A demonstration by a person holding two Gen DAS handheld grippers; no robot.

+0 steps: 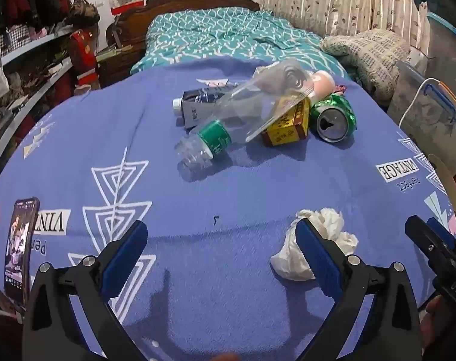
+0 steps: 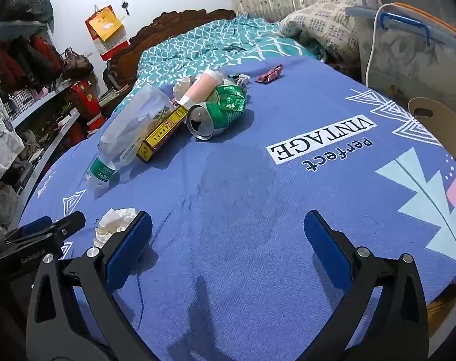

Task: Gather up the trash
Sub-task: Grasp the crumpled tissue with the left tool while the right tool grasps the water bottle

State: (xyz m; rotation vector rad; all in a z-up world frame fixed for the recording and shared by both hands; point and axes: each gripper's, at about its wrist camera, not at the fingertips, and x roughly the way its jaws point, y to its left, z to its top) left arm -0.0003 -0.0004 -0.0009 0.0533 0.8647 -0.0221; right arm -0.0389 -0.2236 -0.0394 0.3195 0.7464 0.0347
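Observation:
A pile of trash lies on the blue bedspread (image 1: 167, 270): a clear plastic bottle (image 1: 243, 111) with a green label, a dark carton (image 1: 194, 108), a yellow box (image 1: 288, 123), a green can (image 1: 333, 118) and a pink tube (image 2: 202, 87). A crumpled white tissue (image 1: 330, 228) lies near, just behind my left gripper's right finger. My left gripper (image 1: 220, 234) is open and empty. My right gripper (image 2: 228, 228) is open and empty over bare bedspread (image 2: 258, 195); the tissue (image 2: 116, 219) is by its left finger. The bottle (image 2: 131, 126), box (image 2: 164, 132) and can (image 2: 218, 111) lie ahead.
A phone (image 1: 18, 249) lies at the left bed edge. A small red wrapper (image 2: 270, 73) lies beyond the can. A teal quilt (image 1: 221, 36) and folded blanket (image 1: 369, 51) cover the far bed. Cluttered shelves (image 1: 32, 69) stand left; a plastic storage bin (image 2: 414, 57) stands right.

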